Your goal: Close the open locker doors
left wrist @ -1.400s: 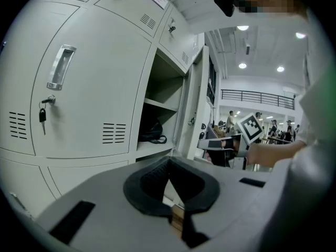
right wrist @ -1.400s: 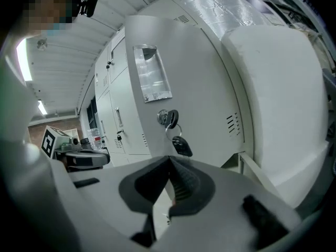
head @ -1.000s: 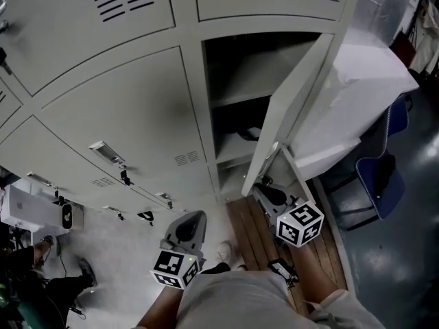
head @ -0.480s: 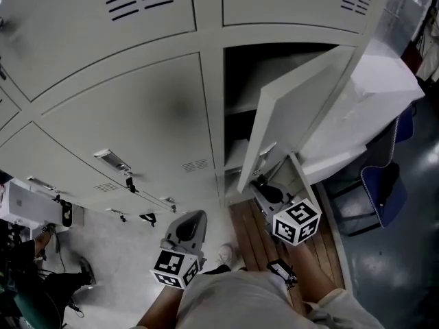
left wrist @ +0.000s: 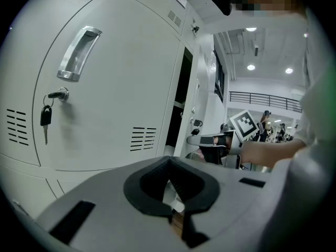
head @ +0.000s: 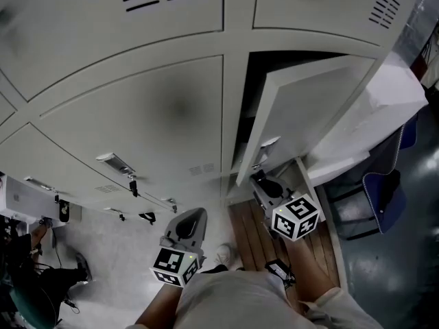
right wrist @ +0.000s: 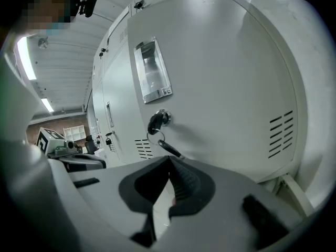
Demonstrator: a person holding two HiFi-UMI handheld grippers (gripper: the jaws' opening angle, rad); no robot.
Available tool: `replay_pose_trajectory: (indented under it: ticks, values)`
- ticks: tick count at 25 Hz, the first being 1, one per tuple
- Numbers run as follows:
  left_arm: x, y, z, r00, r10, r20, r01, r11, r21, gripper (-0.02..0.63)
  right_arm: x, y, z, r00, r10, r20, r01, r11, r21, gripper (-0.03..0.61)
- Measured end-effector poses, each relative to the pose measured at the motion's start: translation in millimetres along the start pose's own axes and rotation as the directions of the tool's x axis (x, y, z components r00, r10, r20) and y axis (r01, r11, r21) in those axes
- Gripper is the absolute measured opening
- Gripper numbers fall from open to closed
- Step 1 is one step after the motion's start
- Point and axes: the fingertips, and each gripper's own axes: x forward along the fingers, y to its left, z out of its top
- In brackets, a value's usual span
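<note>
One grey locker door (head: 309, 108) stands half open at the right of the locker bank, with the dark compartment (head: 255, 98) showing behind it. My right gripper (head: 259, 181) is shut and empty, its tip against the door's lower outer face. In the right gripper view the tip (right wrist: 169, 159) sits just under the door's lock and hanging key (right wrist: 159, 122), below the recessed handle (right wrist: 152, 72). My left gripper (head: 194, 216) hangs low in front of the closed lockers, shut and empty. Its own view faces a closed door with a handle (left wrist: 79, 54) and a key (left wrist: 46, 117).
A white plastic-wrapped block (head: 384, 108) and a blue chair (head: 384, 184) stand right of the open door. A wooden slat platform (head: 250, 235) lies below it, by my shoe (head: 223, 254). Closed lockers with handles (head: 113, 162) fill the left; clutter (head: 27, 204) sits far left.
The open door has swung leftward, narrowing the dark opening. My right gripper has stayed at the door's lower edge and moved with it. The left gripper has barely moved.
</note>
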Motion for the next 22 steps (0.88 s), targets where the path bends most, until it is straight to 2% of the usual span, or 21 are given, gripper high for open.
replay_pose_trajectory:
  ticks: [15, 22]
  values:
    - [6, 25, 2, 1.0, 0.018, -0.009, -0.018, 1.0, -0.013, 0.014, 27, -11, 9, 1.0, 0.003, 0.004, -0.003, 1.0, 0.009, 0.028]
    - [12, 24, 4, 1.0, 0.002, -0.01, -0.002, 1.0, -0.009, 0.014, 28, -11, 9, 1.0, 0.0, 0.004, 0.0, 1.0, 0.013, 0.028]
